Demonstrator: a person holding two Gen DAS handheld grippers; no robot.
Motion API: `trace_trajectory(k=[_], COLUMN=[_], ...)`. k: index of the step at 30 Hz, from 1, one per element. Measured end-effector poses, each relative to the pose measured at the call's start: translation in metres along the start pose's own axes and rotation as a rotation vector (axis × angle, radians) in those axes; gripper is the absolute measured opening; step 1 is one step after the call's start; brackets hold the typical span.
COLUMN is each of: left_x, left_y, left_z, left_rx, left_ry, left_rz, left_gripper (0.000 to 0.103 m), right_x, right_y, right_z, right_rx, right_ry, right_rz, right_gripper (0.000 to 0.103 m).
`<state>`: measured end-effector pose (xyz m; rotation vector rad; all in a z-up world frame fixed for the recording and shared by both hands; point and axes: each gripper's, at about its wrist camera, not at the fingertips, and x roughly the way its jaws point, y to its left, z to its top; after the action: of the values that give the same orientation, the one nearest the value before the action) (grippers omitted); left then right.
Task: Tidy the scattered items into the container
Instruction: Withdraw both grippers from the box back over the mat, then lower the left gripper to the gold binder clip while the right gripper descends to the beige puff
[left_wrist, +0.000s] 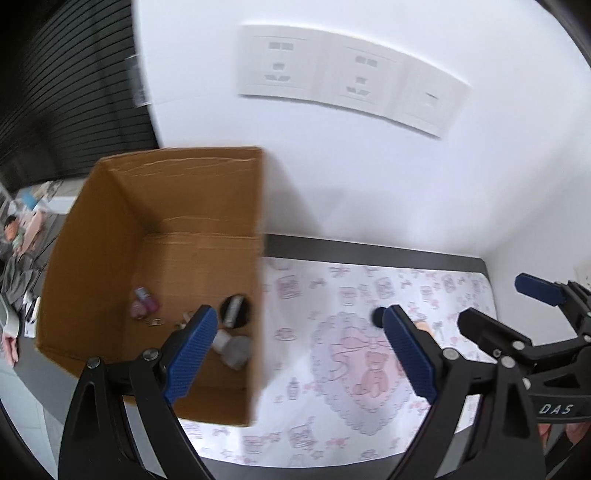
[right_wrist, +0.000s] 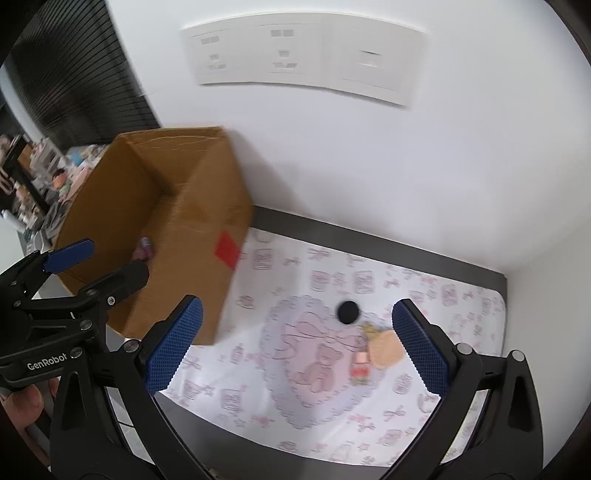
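Note:
An open cardboard box (left_wrist: 110, 229) stands at the left on the table, with a pink bottle (left_wrist: 144, 301), a black round case (left_wrist: 236, 310) and white pieces inside. On the bear-print mat (right_wrist: 461, 387) lie a black disc (right_wrist: 348, 312), a peach round pad (right_wrist: 386, 349) and a small pink-red bottle (right_wrist: 361, 365). My left gripper (left_wrist: 299, 354) hangs open over the box's right wall, nothing between its pads. My right gripper (right_wrist: 297, 347) is open above the mat, holding nothing, with the loose items just inside its right finger. In the left wrist view the disc (left_wrist: 377, 316) peeks past a finger.
A white wall with a socket panel (right_wrist: 306, 59) runs close behind the table, and a side wall closes the right end. The dark table edge (right_wrist: 406, 254) borders the mat. The box (right_wrist: 192, 236) carries a red label. A cluttered room lies beyond at the left.

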<state>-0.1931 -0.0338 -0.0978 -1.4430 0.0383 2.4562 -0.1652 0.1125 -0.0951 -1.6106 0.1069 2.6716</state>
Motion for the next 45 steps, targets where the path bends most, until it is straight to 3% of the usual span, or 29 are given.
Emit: trace_trajectory(k=[11, 21, 28, 41, 45], left_x=[0.038, 0.089, 0.126, 0.2, 0.22], left_y=[-0.083, -0.127, -0.144, -0.149, -0.15], left_z=[-0.007, -0.016, -0.022, -0.048, -0.051], left_rx=[0.098, 0.129, 0.133, 0.088, 0.064], left_ry=[0.054, 0.154, 0.232, 0.383, 0.424], left_rz=[-0.044, -0.044, -0.033, -0.049, -0.073], left_gripper=[0.091, 0.091, 0.091, 0.09, 0.073], right_x=[-0.001, 0.027, 0.056, 0.127, 0.147], right_y=[-0.093, -0.149, -0.181, -0.202, -0.206], right_z=[-0.05, -0.056, -0.062, -0.084, -0.09], right_rx=[0.11, 0.158, 0.165, 0.16, 0.156], right_ry=[0.014, 0.071, 0.146, 0.309, 0.346], right_rz=[-0.058, -0.053, -0.027, 0.027, 0.025], right_gripper=[0.103, 0.103, 0.1, 0.088, 0.085])
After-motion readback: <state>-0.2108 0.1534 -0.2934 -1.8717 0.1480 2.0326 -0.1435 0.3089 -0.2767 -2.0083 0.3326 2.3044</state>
